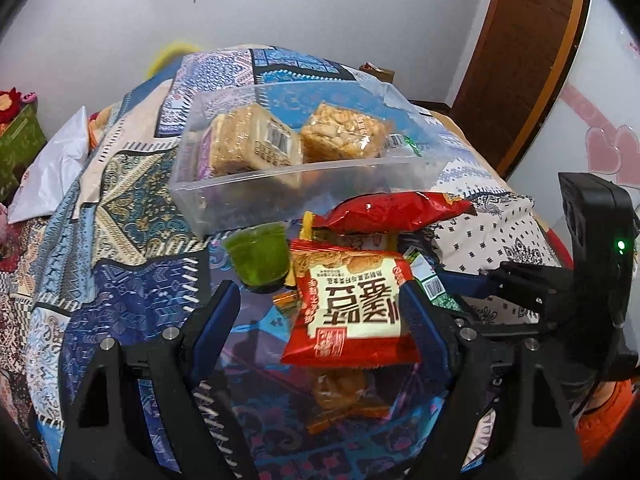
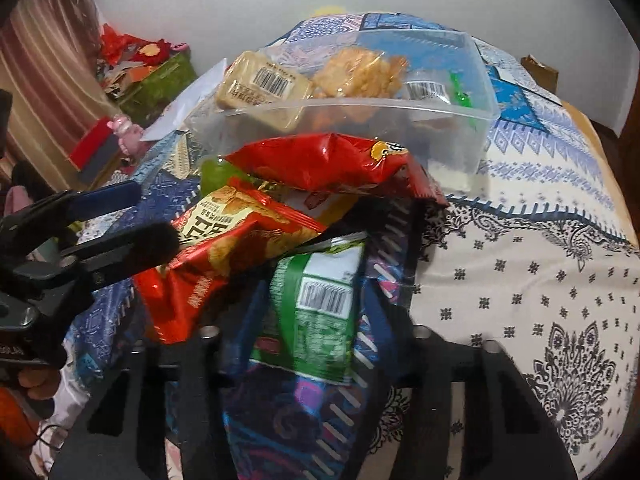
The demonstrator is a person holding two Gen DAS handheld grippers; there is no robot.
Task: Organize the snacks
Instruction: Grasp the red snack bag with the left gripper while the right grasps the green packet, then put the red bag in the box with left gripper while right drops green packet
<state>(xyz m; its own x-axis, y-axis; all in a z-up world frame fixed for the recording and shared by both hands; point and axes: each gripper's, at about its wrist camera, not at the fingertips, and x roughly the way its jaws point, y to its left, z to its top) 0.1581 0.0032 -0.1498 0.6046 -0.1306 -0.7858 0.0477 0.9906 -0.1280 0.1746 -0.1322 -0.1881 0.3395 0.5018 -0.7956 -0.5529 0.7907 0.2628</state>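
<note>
Patchwork-covered table (image 1: 132, 184) carrying a clear bin (image 1: 256, 184) that already holds two wrapped rice cakes; loose snacks heaped just in front of it. Left gripper (image 1: 320, 308), jaws apart around the red-and-white packet (image 1: 352, 304), not yet clamped. Right gripper (image 2: 316, 320), jaws astride the green packet (image 2: 316, 312); contact cannot be told. Step in hand: picking from the heap; next, judged: close, lift, carry over the bin wall.
</note>
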